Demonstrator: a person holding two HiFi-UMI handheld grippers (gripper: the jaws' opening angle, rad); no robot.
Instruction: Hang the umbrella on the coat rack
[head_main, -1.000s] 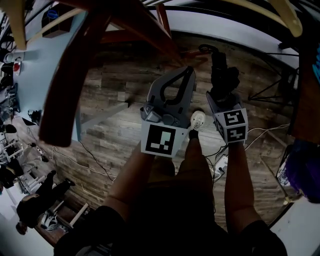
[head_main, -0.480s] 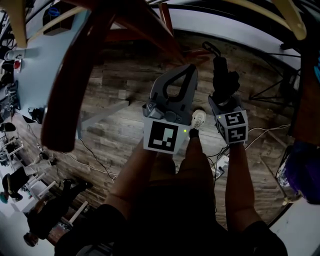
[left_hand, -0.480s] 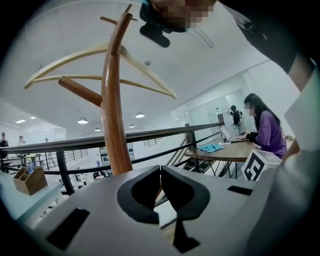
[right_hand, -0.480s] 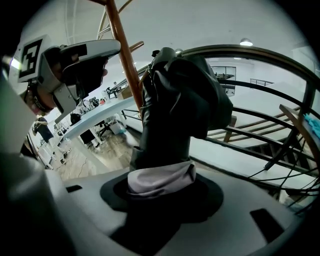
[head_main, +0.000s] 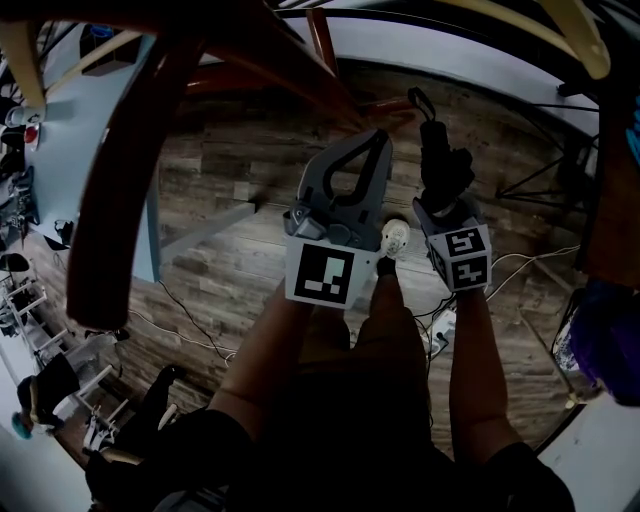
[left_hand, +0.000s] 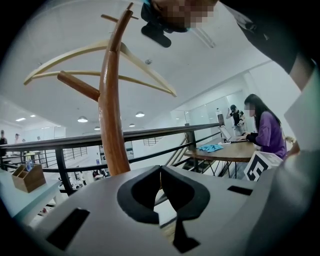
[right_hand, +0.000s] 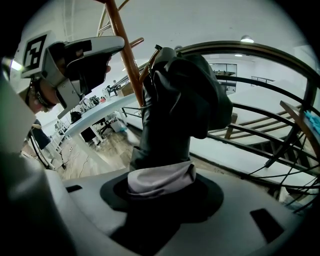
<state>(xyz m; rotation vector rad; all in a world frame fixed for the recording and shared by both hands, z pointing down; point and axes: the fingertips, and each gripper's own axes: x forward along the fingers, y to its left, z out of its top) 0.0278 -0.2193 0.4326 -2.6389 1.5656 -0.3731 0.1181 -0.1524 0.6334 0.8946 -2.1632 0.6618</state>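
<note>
The folded black umbrella (right_hand: 175, 110), with a pale band at its base, stands up out of my right gripper (right_hand: 161, 192), which is shut on it. In the head view the umbrella (head_main: 442, 160) points toward the rack, its strap loop (head_main: 420, 100) close to a wooden arm. The coat rack's brown pole (left_hand: 111, 115) rises just ahead of my left gripper (left_hand: 161, 169), whose pads meet with nothing between them. From above, the left gripper (head_main: 376, 140) sits left of the right gripper (head_main: 440, 200), under the rack's dark arms (head_main: 125, 210). The pole (right_hand: 125, 55) stands behind the umbrella.
Pale wooden hangers (left_hand: 75, 56) hang on the rack. A black railing (left_hand: 150, 135) runs behind it. A person in purple (left_hand: 267, 132) sits at a round table (left_hand: 225, 152). A light blue table (head_main: 90, 130) stands left, and cables (head_main: 190, 315) lie on the wood floor.
My right gripper has sunk a little with the umbrella in it. The left gripper has stayed in place. People at the lower left of the head view have moved.
</note>
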